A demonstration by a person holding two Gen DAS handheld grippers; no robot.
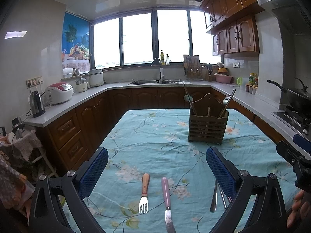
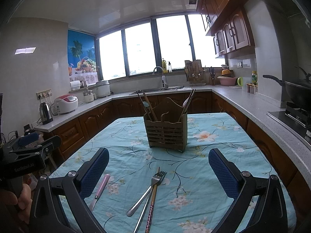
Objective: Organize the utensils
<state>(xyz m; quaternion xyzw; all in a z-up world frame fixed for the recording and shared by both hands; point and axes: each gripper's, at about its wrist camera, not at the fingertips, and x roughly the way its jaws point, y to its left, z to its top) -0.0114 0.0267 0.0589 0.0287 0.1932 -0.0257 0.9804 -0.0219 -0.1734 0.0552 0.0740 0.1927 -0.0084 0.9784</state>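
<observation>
Our left gripper (image 1: pixel 157 167) hangs above the table with its blue-padded fingers (image 1: pixel 93 172) spread wide and nothing between them. Just below and ahead of it on the turquoise floral tablecloth (image 1: pixel 155 136) lie a small fork with a pale wooden handle (image 1: pixel 144 193) and, just to its right, a knife with a pink handle (image 1: pixel 167 200), both with handles pointing away from us. Beside this gripper's right finger, partly hidden by it, we see metal utensil handles (image 1: pixel 215 200).

Our right gripper (image 2: pixel 158 165) also stands wide apart, holding nothing. Between its fingers (image 2: pixel 221 172) on the cloth lie a stainless steel fork (image 2: pixel 147 191) and a pair of reddish patterned chopsticks (image 2: pixel 150 203), crossing and touching each other. The pink-handled knife lies by its left finger, partly hidden.

Farther ahead of both grippers, near the middle of the table, stands the slatted wooden utensil caddy (image 2: pixel 166 134), upright, with dark chopsticks (image 2: pixel 148 106) and a pale spoon in its left compartment and more utensils leaning in its right one. In the left view a fork head (image 1: pixel 226 100) shows there.
</observation>
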